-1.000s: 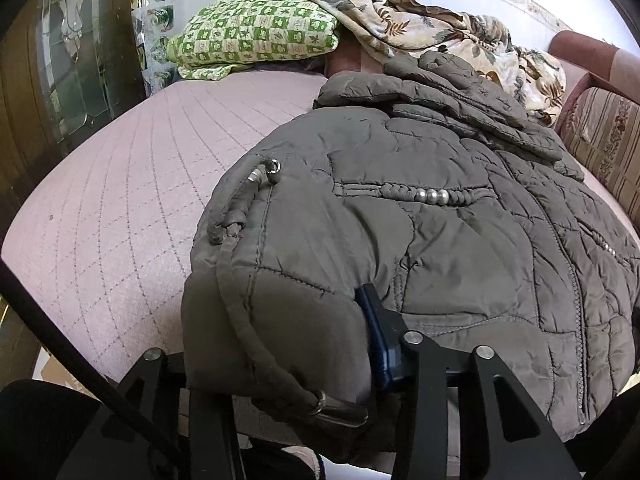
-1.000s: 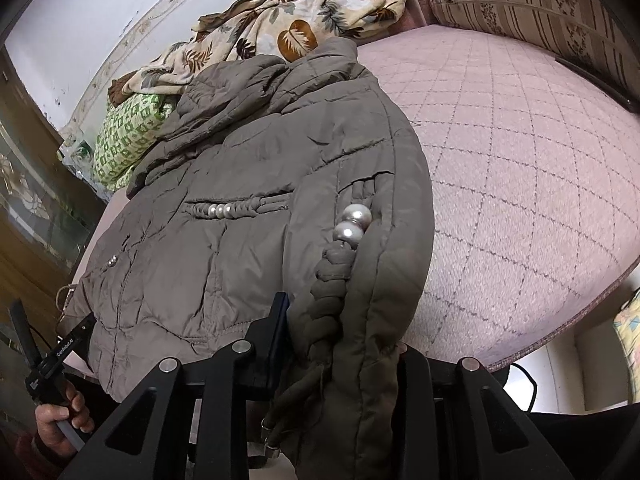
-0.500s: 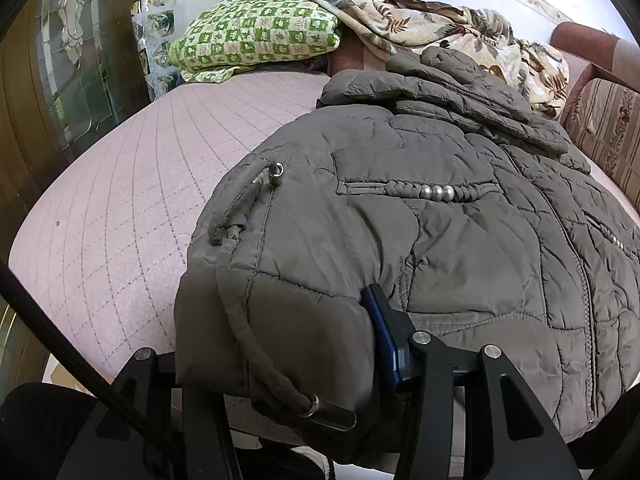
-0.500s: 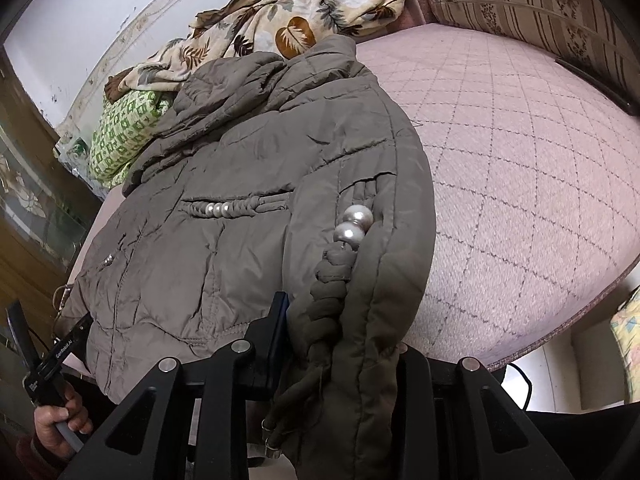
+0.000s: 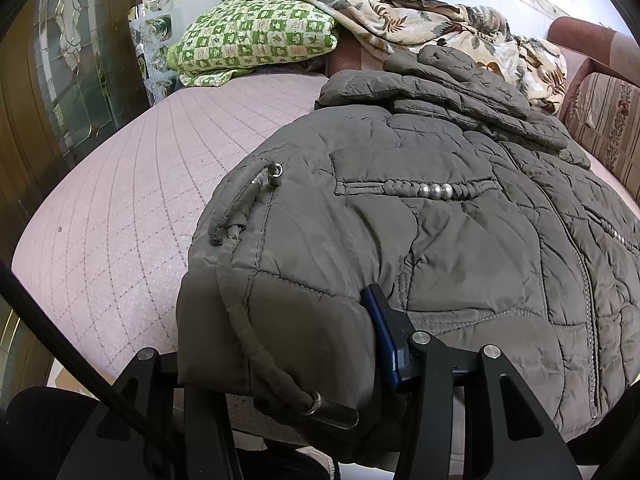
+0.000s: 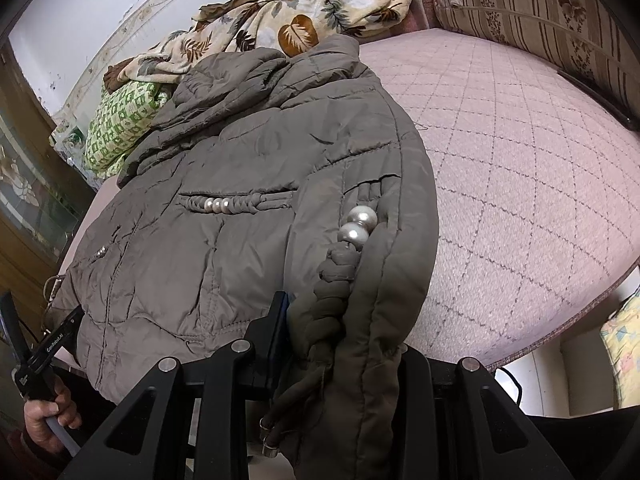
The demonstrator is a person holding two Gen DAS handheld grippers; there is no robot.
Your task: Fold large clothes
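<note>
The grey-brown quilted puffer jacket (image 5: 460,240) lies across the pink quilted bed (image 5: 120,208). Left gripper (image 5: 280,356) and right gripper (image 6: 340,344) each have their fingers clamped narrowly on a bottom hem corner, lower frame. Next, probably lift both corners toward the collar together.

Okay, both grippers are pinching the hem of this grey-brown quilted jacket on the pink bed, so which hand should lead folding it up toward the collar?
Neither alone, probably. The left gripper and right gripper each clamp a bottom corner of the grey-brown quilted jacket, so both seem equally placed to lift together.
</note>
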